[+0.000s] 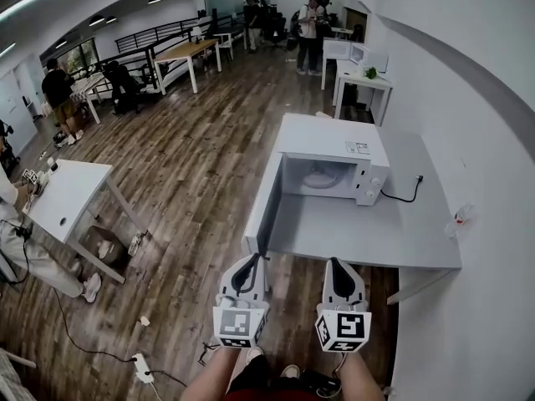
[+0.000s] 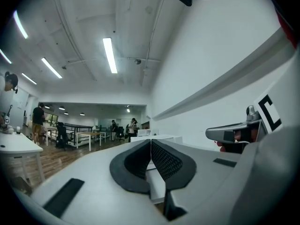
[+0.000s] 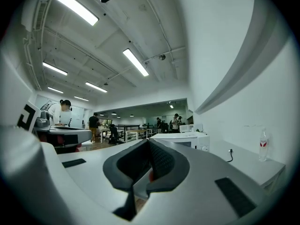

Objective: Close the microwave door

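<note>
Head view: the microwave sits mid-frame on a grey table, with its door swung wide open toward the lower left. The left gripper and right gripper are side by side at bottom centre, short of the table edge.

Left gripper view: the left gripper has its pads pressed together on nothing, and the microwave shows just beyond them.

Right gripper view: the right gripper is likewise closed and empty. The microwave lies right of centre, and a plastic bottle is at far right.

Left gripper and right gripper point forward (jaws together).
</note>
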A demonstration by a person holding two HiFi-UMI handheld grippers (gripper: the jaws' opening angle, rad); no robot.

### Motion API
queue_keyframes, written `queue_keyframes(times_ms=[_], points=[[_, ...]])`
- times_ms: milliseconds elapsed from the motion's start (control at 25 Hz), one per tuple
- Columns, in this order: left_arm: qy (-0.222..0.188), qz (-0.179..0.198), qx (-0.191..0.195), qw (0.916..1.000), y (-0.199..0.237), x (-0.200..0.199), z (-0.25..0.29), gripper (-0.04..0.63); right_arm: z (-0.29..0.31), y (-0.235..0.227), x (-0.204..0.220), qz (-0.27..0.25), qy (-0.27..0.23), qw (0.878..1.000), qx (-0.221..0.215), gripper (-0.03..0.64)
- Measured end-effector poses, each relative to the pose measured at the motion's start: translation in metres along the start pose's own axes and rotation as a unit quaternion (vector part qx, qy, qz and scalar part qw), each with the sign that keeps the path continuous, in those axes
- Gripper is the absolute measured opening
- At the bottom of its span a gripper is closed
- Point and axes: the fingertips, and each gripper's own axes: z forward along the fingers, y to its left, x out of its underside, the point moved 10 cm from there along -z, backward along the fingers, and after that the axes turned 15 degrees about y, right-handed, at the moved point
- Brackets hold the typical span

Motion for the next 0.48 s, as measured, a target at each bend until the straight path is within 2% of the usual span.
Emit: queue_keyframes(times_ms=[280, 480], points=[[0.002, -0.004, 0.001, 1.0, 0.037, 0.008, 0.032, 0.026, 0.043, 0.017, -0.003, -0.012, 0.011, 1.0, 0.005, 0.028], [0.032, -0.001, -0.004, 0.9995, 0.062, 0.03, 0.046, 0.028, 0.063, 0.024, 0.003, -0.001, 0.024, 1.0, 0.008, 0.028]])
